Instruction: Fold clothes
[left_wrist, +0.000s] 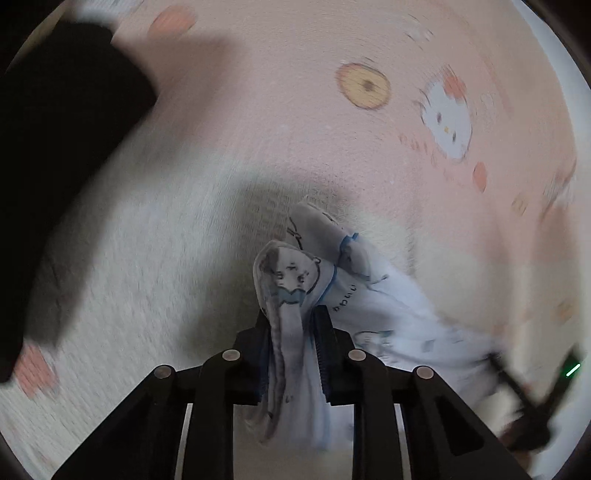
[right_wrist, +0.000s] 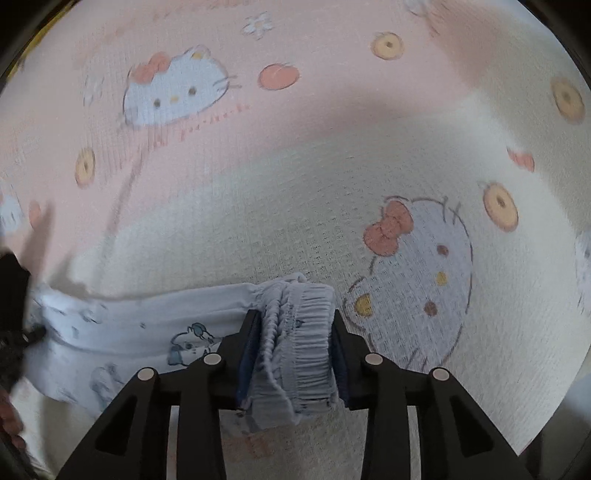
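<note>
In the left wrist view, the left gripper (left_wrist: 291, 354) is clamped narrow on the bunched leg cuffs of a pair of small pale-blue printed trousers (left_wrist: 373, 295), both cuffs gathered between the pads. The garment trails off to the lower right over the pink-and-cream cartoon bedspread (left_wrist: 258, 110) toward the other tool, which shows only as a dark blur; a black cloth (left_wrist: 55, 147) lies at the spread's upper left corner.

In the right wrist view, the right gripper (right_wrist: 295, 343) pinches the gathered elastic waistband (right_wrist: 299, 332) — several layers thick, so the jaws stand at a middling width. The trousers stretch leftward along the near edge of the bedspread.

The step in hand looks like the fold itself (both ends held, cloth slightly raised). Next, I judge, one end must travel over to meet the other — then lower evenly, keeping the edges aligned.
</note>
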